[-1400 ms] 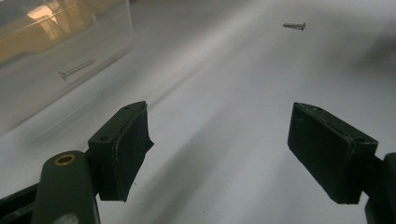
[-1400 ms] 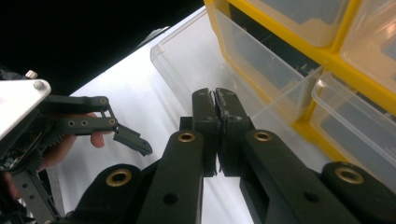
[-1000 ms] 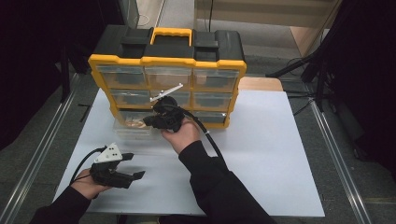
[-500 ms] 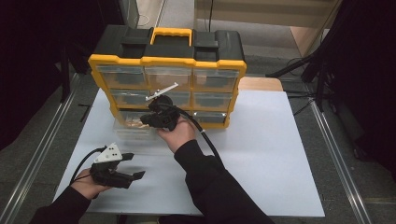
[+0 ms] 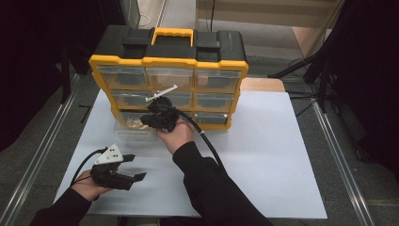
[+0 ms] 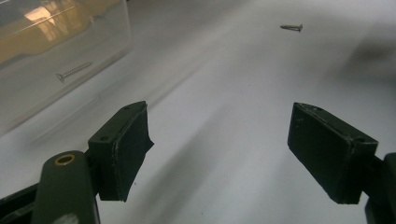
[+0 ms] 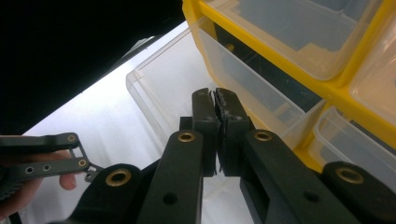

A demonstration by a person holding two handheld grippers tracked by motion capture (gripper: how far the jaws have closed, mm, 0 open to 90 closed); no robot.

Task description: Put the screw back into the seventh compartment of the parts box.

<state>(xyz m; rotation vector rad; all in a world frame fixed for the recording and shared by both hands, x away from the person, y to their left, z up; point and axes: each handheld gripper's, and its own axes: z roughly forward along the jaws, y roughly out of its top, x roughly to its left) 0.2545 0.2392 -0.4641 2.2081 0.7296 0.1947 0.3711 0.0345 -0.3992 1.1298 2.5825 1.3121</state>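
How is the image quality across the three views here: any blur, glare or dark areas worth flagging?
High view: even light on the white table sheet, surroundings nearly black. Left gripper view: the near black claw pads are soft, the small loose metal screw is slightly blurred, and a warm reflection lies on the clear plastic drawer. Right gripper view: dark upper left corner, shut claw sharp.

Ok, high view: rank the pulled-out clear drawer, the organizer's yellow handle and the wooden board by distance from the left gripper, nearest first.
1. Clear drawer, just ahead of the left gripper.
2. Yellow handle, on the organizer's top, far back.
3. Wooden board, far right, behind the white sheet.
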